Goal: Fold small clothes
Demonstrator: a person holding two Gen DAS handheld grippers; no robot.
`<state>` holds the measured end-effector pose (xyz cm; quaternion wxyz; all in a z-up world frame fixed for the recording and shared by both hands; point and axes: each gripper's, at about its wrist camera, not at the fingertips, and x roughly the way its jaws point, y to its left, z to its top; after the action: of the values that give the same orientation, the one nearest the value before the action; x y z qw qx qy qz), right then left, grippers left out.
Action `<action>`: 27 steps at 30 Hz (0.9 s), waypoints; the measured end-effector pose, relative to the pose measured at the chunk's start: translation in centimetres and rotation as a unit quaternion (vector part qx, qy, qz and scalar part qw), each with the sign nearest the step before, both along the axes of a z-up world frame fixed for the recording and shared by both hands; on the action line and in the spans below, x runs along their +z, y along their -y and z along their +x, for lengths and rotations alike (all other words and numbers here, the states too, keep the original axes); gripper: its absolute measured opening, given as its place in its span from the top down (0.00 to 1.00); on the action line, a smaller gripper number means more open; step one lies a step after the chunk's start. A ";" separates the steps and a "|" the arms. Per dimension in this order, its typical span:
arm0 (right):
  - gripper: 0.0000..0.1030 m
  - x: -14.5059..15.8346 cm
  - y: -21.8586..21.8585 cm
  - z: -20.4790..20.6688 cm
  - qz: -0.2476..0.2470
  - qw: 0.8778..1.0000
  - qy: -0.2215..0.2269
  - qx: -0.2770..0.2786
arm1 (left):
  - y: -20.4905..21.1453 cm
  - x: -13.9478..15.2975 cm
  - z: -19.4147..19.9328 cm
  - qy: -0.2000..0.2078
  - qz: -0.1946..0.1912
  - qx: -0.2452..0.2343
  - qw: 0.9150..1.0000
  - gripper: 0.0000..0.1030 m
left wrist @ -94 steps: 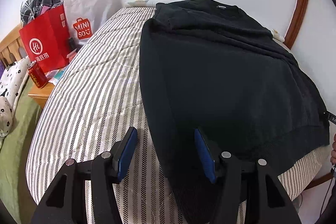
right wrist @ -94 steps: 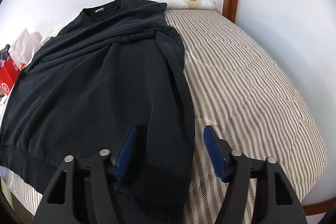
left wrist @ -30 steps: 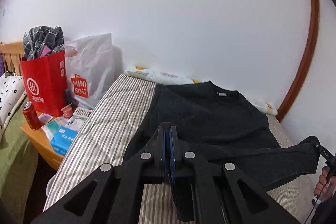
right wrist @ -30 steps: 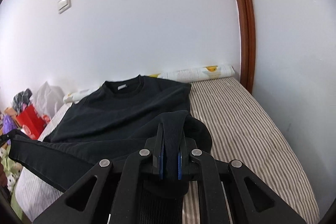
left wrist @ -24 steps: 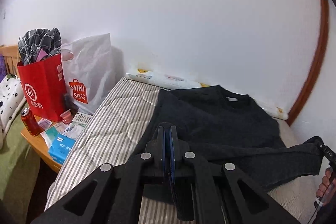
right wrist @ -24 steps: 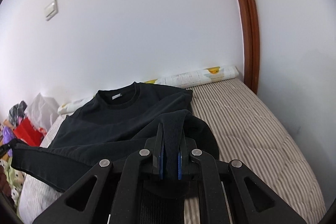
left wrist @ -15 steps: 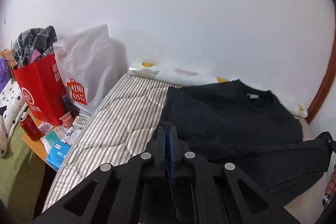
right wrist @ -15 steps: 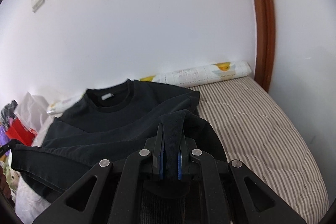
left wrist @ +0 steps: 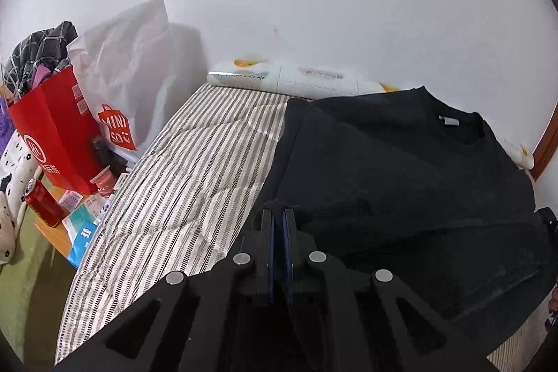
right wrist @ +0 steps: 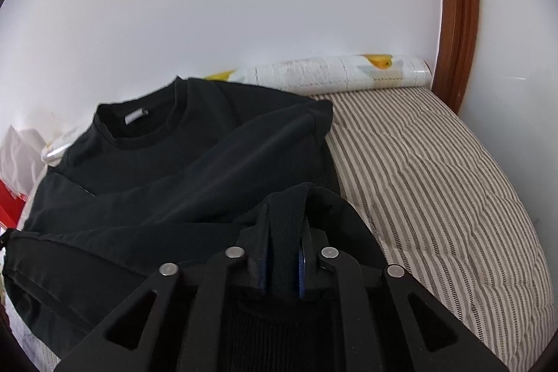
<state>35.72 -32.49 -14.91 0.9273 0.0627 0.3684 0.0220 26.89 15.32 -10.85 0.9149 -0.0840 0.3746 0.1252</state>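
A black sweatshirt [left wrist: 383,169] lies on the striped bed [left wrist: 195,169], collar toward the wall. Its bottom hem is lifted and doubled over the body. My left gripper [left wrist: 278,215] pinches the hem's left corner, a thin layer of cloth between the blue pads; its jaws are opening slightly. In the right wrist view my right gripper [right wrist: 284,218] holds a thick bunch of the sweatshirt [right wrist: 195,162] hem at the right corner; its jaws are opening slightly too, and the cloth is still pressed between the pads. The hem stretches between both grippers above the chest.
A red paper bag [left wrist: 55,135], a white shopping bag [left wrist: 132,68] and a red can [left wrist: 42,203] crowd a small table left of the bed. A rolled sheet [right wrist: 348,70] lies along the wall. A wooden frame [right wrist: 453,6] stands at right. Bare striped mattress [right wrist: 436,180] lies right of the sweatshirt.
Both grippers, open at the hem three seconds ago, are now shut on it. Over the last second they carried it forward toward the collar and downward.
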 end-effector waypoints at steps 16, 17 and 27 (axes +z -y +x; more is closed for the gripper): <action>0.44 3.2 3.0 -10.4 -0.027 1.000 -0.007 0.005 | 0.1 1.0 -8.0 0.010 -0.062 -0.015 0.998 0.47; 0.42 2.9 3.3 -11.0 -0.026 1.000 -0.009 0.004 | 0.0 0.5 -8.8 0.007 -0.072 -0.018 0.997 0.46; 0.40 -0.3 5.0 -14.3 0.026 0.999 -0.033 -0.005 | -0.5 -4.0 -13.2 -0.012 -0.139 -0.031 0.990 0.36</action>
<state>21.43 -37.51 -15.20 0.9130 0.0894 0.3973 0.0244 13.74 15.83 -14.90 0.8934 -0.1966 0.4015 0.0443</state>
